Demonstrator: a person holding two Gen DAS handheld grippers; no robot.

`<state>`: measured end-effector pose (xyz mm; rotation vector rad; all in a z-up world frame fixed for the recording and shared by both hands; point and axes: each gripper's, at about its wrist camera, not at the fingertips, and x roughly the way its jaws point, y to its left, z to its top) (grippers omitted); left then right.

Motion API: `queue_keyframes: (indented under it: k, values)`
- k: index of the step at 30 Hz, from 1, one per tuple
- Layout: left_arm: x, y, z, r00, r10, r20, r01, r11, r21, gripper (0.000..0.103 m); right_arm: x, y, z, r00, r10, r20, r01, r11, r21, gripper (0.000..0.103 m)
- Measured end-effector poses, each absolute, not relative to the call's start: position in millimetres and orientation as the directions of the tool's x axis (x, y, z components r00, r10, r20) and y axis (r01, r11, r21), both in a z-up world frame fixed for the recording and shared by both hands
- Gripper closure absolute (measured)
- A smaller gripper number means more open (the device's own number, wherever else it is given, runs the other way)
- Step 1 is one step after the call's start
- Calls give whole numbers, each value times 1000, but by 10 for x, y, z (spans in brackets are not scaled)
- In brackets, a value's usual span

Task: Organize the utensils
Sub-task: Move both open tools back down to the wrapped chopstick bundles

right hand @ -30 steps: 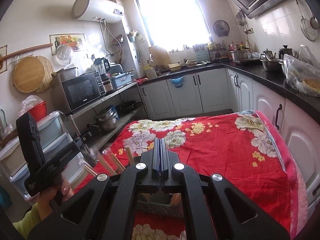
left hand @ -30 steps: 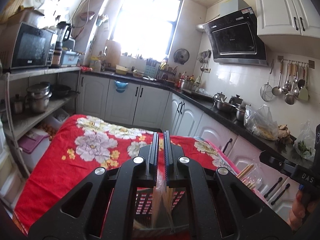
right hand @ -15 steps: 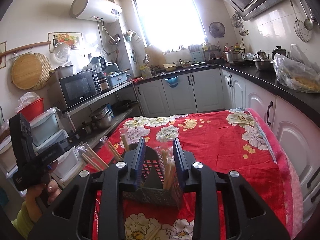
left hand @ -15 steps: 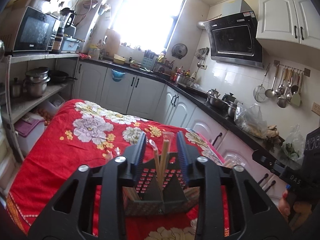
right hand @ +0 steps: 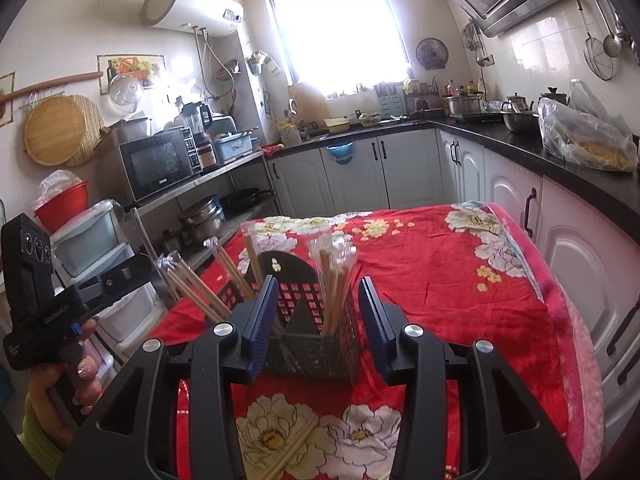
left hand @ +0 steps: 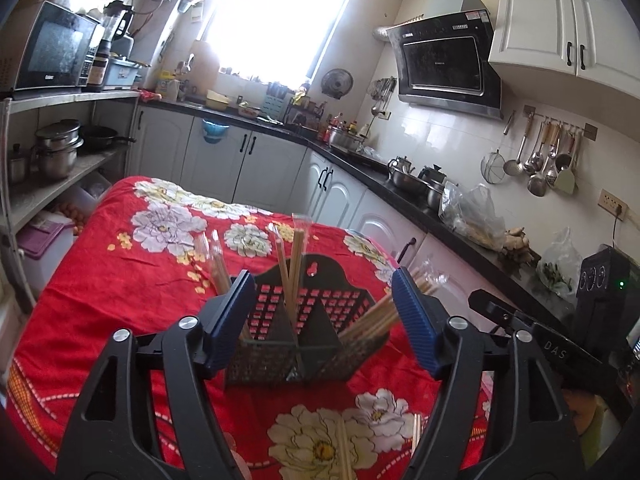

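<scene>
Both jaws have just been opening; the left gripper (left hand: 322,316) and right gripper (right hand: 318,318) stand released, empty, before the holder (left hand: 308,320). Next comes fetching the loose chopsticks (right hand: 294,446) lying near.

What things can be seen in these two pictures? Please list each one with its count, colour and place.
utensil holder: one, black, perforated, on the table.
chopsticks in holder: several bundles, tan, upright or leaning.
loose chopsticks: a few, tan, lying on the cloth in front of the holder.
tablecloth: one, red with flowers, covering the table.
microwave: one, black, on the shelf.
water heater: one, white, high on the wall.
left gripper: black, blue pads, open.
right gripper: black, blue pads, open.
</scene>
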<state>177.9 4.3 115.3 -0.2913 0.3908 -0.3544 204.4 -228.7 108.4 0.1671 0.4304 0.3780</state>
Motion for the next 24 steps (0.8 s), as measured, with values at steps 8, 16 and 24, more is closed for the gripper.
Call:
queue_keyframes:
  k: [8,16,24]
  values:
    - [1715,31,1018,849,-394,-352,279,900,-334,23,1946,-2275,904,830,383,-405,-312,921,232,57]
    - [1702,-72,856,826,-398,-400,290,907,-304,11,1906,-2343,706,817,362,-448,-278,929,244,54]
    - [1707,-129,690,805,-391,-447,283,914,-291,11,1883,-2422,513,803,339,-491,-246,938,244,49]
